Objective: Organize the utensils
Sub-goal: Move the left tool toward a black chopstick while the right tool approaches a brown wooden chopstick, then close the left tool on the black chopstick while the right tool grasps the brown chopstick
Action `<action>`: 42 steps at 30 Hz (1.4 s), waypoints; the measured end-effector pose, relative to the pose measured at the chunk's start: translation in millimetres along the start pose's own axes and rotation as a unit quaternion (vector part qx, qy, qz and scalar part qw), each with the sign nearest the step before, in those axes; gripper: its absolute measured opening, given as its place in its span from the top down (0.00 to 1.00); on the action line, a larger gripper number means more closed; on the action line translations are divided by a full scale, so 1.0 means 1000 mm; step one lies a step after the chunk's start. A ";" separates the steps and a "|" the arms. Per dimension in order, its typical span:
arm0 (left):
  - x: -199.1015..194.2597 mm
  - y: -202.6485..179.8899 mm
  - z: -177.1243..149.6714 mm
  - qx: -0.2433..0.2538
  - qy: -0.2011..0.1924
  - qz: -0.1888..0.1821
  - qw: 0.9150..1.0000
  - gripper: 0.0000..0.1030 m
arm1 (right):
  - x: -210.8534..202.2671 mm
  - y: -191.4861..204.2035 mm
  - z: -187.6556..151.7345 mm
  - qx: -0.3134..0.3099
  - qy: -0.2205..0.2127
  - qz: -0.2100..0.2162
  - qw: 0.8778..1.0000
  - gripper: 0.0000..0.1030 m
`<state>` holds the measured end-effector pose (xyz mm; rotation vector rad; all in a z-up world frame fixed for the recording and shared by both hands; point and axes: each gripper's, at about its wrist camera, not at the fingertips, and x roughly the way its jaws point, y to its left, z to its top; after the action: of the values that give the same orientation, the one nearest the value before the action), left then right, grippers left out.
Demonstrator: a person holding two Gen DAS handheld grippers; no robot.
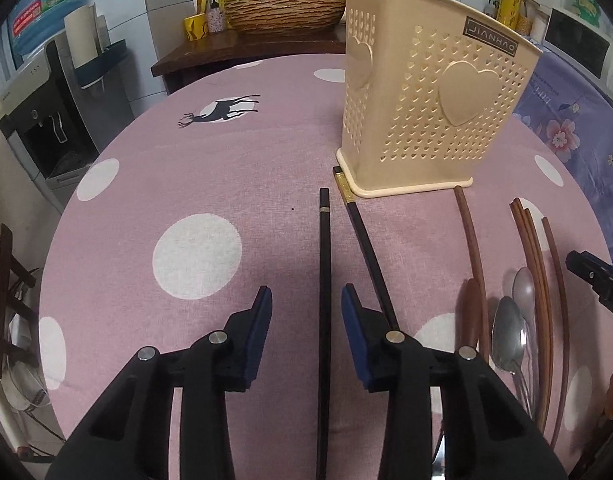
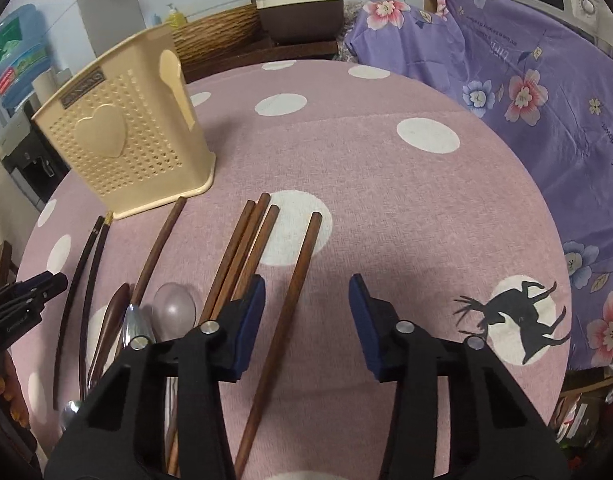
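Note:
A cream perforated utensil holder stands on the pink dotted tablecloth; it also shows in the right wrist view. My left gripper is open, its jaws astride a black chopstick lying on the cloth; a second black chopstick lies just right of it. My right gripper is open, with a brown wooden chopstick lying between its jaws. More brown chopsticks and metal spoons lie to its left. The spoons also show in the left wrist view.
A purple floral cloth covers something at the table's right. A wooden counter with a woven basin stands behind the table. A water dispenser stands at the left. The other gripper shows at the right wrist view's left edge.

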<state>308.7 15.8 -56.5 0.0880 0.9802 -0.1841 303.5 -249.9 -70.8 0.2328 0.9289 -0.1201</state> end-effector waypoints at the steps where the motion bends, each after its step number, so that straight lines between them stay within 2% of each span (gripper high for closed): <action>1: 0.003 -0.001 0.003 0.000 0.001 0.000 1.000 0.65 | 0.003 0.001 0.001 0.002 0.004 -0.003 1.000 0.63; 7: 0.023 -0.003 0.020 0.005 0.012 0.010 1.000 0.68 | 0.019 0.003 0.005 0.009 0.024 -0.016 1.000 0.70; 11: 0.034 -0.006 0.027 0.009 0.019 0.016 1.000 0.69 | 0.024 0.007 0.010 0.014 0.022 -0.025 0.999 0.73; 17: 0.041 -0.011 0.038 0.018 0.013 0.025 0.999 0.79 | 0.033 0.015 0.019 0.008 0.018 -0.041 0.999 0.79; 21: 0.043 -0.015 0.041 0.020 0.012 0.025 0.999 0.89 | 0.038 0.015 0.024 0.009 0.016 -0.045 0.999 0.90; 26: 0.044 -0.019 0.042 0.023 0.013 0.030 0.999 0.91 | 0.038 0.012 0.026 0.012 0.016 -0.037 0.999 0.91; 30: 0.044 -0.017 0.042 0.015 0.012 0.026 0.999 0.92 | 0.038 0.009 0.027 0.019 0.015 -0.026 0.999 0.91; 35: 0.044 -0.013 0.044 -0.003 0.012 0.011 1.000 0.92 | 0.035 0.004 0.029 0.034 0.013 0.011 0.999 0.92; 38: 0.032 -0.008 0.046 -0.012 -0.008 0.007 1.000 0.92 | 0.023 0.001 0.030 0.035 -0.003 0.028 0.999 0.92; 42: -0.008 0.004 0.047 -0.030 -0.049 -0.019 0.998 0.92 | -0.011 -0.008 0.036 0.040 -0.038 0.071 0.996 0.92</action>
<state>343.3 12.8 -24.5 0.0047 0.8884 -0.1913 323.3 -266.4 -42.6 0.3650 0.8293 -0.0355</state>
